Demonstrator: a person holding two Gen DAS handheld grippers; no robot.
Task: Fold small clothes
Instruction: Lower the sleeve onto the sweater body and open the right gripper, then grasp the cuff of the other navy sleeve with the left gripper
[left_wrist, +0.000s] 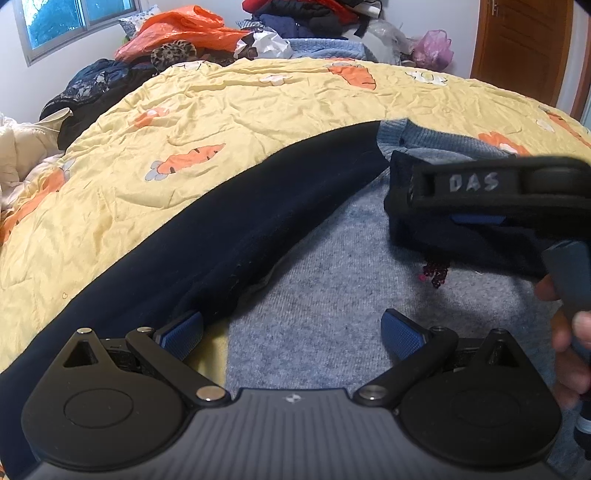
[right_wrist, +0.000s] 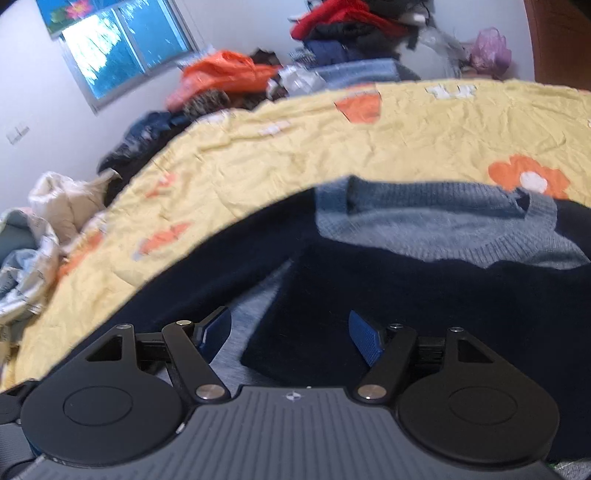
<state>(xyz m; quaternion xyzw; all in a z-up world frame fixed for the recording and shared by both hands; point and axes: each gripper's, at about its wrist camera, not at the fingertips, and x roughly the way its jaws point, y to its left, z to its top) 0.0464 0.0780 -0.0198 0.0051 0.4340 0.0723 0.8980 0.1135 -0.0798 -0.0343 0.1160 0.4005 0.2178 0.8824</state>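
Both wrist cameras look steeply down, close over the same sweater (left_wrist: 332, 266) on the quilt (left_wrist: 221, 122).

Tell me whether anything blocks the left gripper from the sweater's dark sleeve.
Nothing visible does. The left gripper hangs open over the grey knit sweater with navy sleeves, and the long navy sleeve lies bare right beside its left finger. The right gripper sits off to the right.

The letters "DAS", hand-marked in pale strokes, stand on the black side of the right gripper (left_wrist: 436, 218), above the grey sweater (left_wrist: 332, 314).
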